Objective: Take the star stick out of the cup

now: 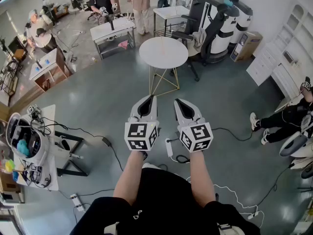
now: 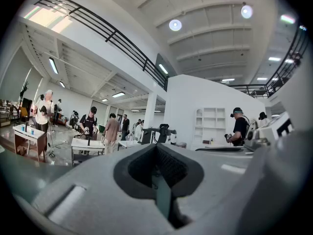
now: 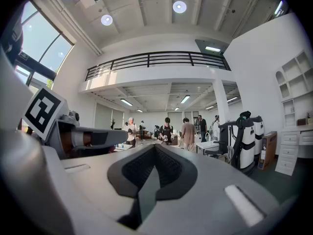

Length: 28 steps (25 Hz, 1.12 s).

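The left gripper (image 1: 148, 102) and right gripper (image 1: 180, 105) were held level side by side, pale grey shells each bearing a cube of square markers. Both pairs of fingers were pressed together, with nothing between their dark ribbed pads (image 3: 167, 168). Below them lay glossy grey floor (image 1: 98, 106). Beyond the fingertips stood a round white table (image 1: 163, 52) on thin gold wire legs. No view showed the star stick or cup.

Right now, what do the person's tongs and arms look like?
The left tongs and right tongs match: pale grey, tapered shells with black ribbed padding on the inside. Each carries a white cube at its rear, printed with black square markers. The forearms are uncovered, and the person wears a black top.
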### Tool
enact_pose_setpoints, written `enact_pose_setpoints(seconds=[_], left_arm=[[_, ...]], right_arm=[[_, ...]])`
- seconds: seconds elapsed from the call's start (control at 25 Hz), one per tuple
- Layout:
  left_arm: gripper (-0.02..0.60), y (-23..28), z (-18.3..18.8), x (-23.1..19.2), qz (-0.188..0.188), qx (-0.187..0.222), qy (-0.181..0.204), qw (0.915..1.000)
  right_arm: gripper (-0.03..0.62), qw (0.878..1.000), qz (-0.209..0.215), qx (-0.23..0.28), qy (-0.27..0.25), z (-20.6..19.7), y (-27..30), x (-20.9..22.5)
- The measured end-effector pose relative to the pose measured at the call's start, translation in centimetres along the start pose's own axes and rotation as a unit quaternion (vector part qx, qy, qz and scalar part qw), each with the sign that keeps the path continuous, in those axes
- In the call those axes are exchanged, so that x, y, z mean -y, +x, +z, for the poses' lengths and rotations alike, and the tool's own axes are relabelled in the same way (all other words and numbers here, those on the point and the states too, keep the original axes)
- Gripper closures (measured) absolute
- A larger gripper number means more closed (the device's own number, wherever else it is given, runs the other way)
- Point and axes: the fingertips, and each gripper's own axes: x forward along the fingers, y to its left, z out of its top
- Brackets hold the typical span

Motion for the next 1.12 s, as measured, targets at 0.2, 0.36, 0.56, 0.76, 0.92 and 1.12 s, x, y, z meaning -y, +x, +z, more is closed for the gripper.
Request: enact_pose_setpoints(seconds=[0.2, 0.36, 0.56, 0.76, 0.92, 1.12], left_arm=[[0.580, 0.7, -0.2, 0.7, 0.003, 0.001, -0.002, 1.0000], [0.580, 1.4, -1.3, 1.8, 0.001, -0.009, -0.002, 1.0000], [0.580, 2.0, -2.7, 3.2, 0.003, -0.020, -0.006, 0.9998], [0.580, 2.0, -3.5, 4.4, 0.007, -0.024, -0.012, 0.9996], [0.580, 2.2, -3.5, 5.6, 0.008, -0.018, -0.019, 0.9996], [0.580, 2.1, -2.5, 5.8, 0.014, -0.004, -0.016, 0.9998]], right_arm=[[0.589, 1.000, -0.001, 0.001, -0.006, 0.1, -0.5, 0.8], [0.589, 1.000, 0.000, 0.015, 0.005, -0.4, -1.7, 1.7], [0.589, 1.000, -0.001, 0.001, -0.005, -1.8, -3.1, 2.7], [0.589, 1.000, -0.010, 0.001, 0.011, -2.9, -4.5, 4.3], [0.589, 1.000, -0.002, 0.005, 0.009, -2.9, -5.2, 5.2], [0.589, 1.000, 0.003, 0.008, 0.016, -2.9, -4.8, 6.2]])
